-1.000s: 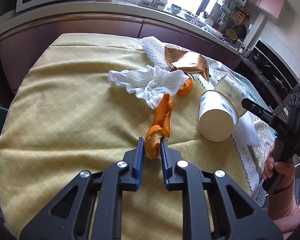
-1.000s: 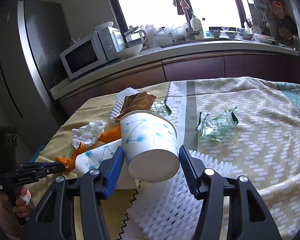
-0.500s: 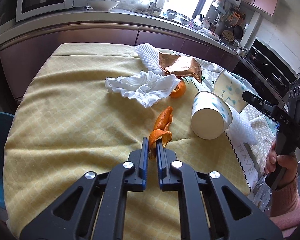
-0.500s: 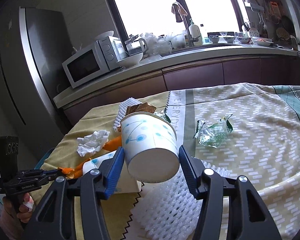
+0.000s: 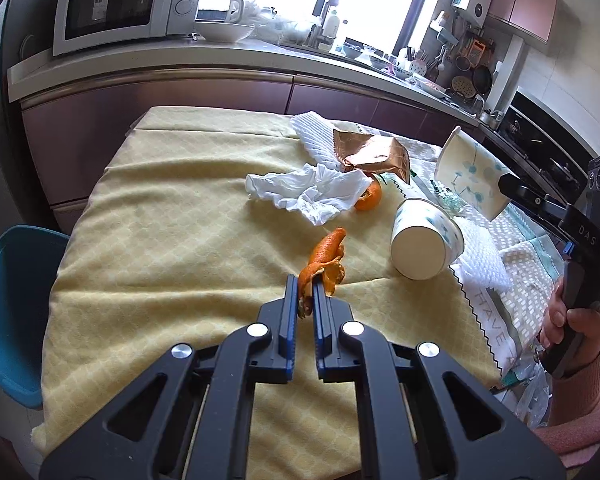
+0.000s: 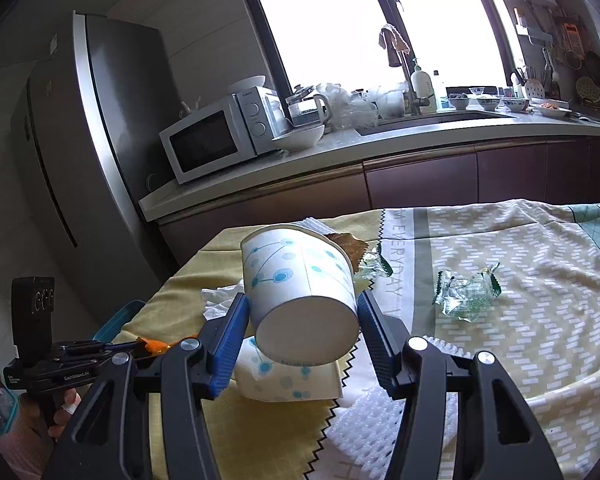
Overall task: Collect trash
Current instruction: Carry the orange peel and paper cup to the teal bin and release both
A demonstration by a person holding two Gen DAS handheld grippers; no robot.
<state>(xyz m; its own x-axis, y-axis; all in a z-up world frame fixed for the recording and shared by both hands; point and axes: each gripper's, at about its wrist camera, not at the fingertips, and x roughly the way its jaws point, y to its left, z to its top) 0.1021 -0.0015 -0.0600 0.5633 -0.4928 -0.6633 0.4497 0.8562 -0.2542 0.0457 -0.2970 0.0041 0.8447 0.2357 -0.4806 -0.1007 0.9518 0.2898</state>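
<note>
Tablecloth [image 5: 160,208] in yellow covers the near half of the table, and a patterned cloth [image 6: 520,280] lies over the far half. White foam netting [image 6: 384,412] sits on the patterned cloth, beside a paper cup [image 5: 426,238] lying on its side. A second paper cup with blue dots [image 6: 300,292] is off the table, clamped between the pads of the right gripper [image 6: 302,320], base toward the camera. A crumpled white tissue [image 5: 312,190] rests near the middle, with a brown foil wrapper [image 5: 374,154] and a piece of orange [image 5: 370,198] just beyond it. A clear green-printed wrapper [image 6: 466,290] lies apart on the patterned cloth. The left gripper [image 5: 306,286] has its fingers narrowed onto one end of a strip of orange peel [image 5: 326,258], which stands out forward of the tips.
</note>
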